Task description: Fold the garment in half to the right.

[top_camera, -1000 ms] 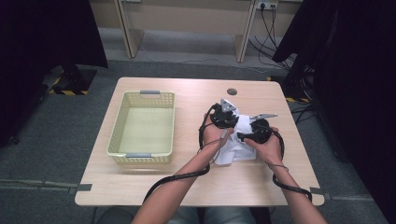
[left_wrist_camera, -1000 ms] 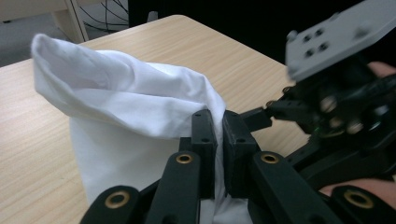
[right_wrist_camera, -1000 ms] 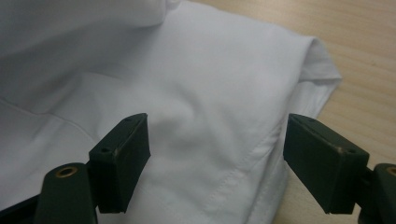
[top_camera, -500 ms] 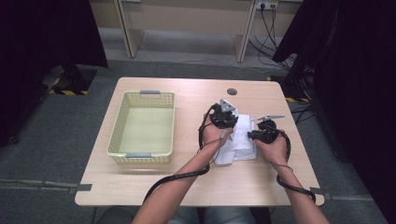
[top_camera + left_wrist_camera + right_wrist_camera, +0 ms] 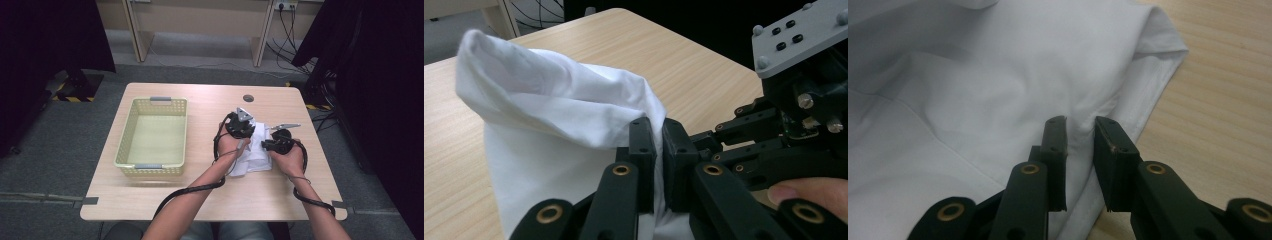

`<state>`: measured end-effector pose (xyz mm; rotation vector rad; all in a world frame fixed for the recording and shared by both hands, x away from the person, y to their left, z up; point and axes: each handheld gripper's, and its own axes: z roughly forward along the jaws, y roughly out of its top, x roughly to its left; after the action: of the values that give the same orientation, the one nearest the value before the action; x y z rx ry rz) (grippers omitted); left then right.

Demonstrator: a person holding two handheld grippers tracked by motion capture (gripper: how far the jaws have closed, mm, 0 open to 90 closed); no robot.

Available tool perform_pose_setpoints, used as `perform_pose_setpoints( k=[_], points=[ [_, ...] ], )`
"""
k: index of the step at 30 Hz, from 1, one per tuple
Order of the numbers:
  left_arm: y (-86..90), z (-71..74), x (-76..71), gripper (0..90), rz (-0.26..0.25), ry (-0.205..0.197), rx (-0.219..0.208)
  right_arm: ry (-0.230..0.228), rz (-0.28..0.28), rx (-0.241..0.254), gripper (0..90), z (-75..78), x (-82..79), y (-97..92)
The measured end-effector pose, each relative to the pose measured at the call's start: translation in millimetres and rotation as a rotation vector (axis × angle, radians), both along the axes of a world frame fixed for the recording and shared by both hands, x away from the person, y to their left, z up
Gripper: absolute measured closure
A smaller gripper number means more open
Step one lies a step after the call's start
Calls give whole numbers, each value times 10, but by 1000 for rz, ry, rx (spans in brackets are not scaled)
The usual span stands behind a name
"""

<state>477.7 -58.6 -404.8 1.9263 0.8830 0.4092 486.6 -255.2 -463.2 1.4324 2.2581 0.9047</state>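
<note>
1. the white cloth [image 5: 255, 152] lay bunched on the table [image 5: 210, 197], between the two grippers and well apart from the yellow basket [image 5: 152, 135] (which had nothing in it).
2. the left gripper [image 5: 659, 150] had its jaws clamped together on a fold of the cloth; the fabric rose in a puffed ridge just beyond and to one side of the jaw tips, and hung down below them.
3. the right gripper [image 5: 1080, 135] had just been closing its jaws. a narrow gap was left between them, and a pinch of cloth near the hemmed edge sat in that gap; the pads looked close to the fabric but not plainly pressing on it.
4. bare wood showed just past the far jaw of the right gripper, so its bite was close to the cloth's edge.
5. to do this step well, i judged the right jaws should finish closing with the hem well inside the pads, not at the tips, before any pull.
6. the left grip should hold firm, so the cloth would stretch between the two instead of slipping.
</note>
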Motion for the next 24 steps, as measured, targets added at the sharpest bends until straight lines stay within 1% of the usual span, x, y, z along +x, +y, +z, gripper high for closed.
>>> perform_pose_setpoints(
  k=[4,10,12,15,16,19,22,24],
  points=[
    [3,-23,0,845,1,2,9,1,21,8,755,-5,-1,57],
    [26,-82,14,844,5,17,21,1,47,18,750,-11,-8,138],
    [33,-91,18,844,7,17,25,7,56,22,726,-9,-16,166],
    [41,-103,25,843,5,17,31,26,76,16,655,14,-28,191],
    [41,-111,27,843,6,18,31,22,74,21,650,35,-33,184],
    [43,-130,33,842,5,19,38,-35,47,65,613,189,-57,131],
    [38,-141,33,841,6,18,41,-113,40,90,586,415,-72,88],
    [31,-145,30,840,5,19,41,-155,42,103,571,564,-78,90]
  ],
)
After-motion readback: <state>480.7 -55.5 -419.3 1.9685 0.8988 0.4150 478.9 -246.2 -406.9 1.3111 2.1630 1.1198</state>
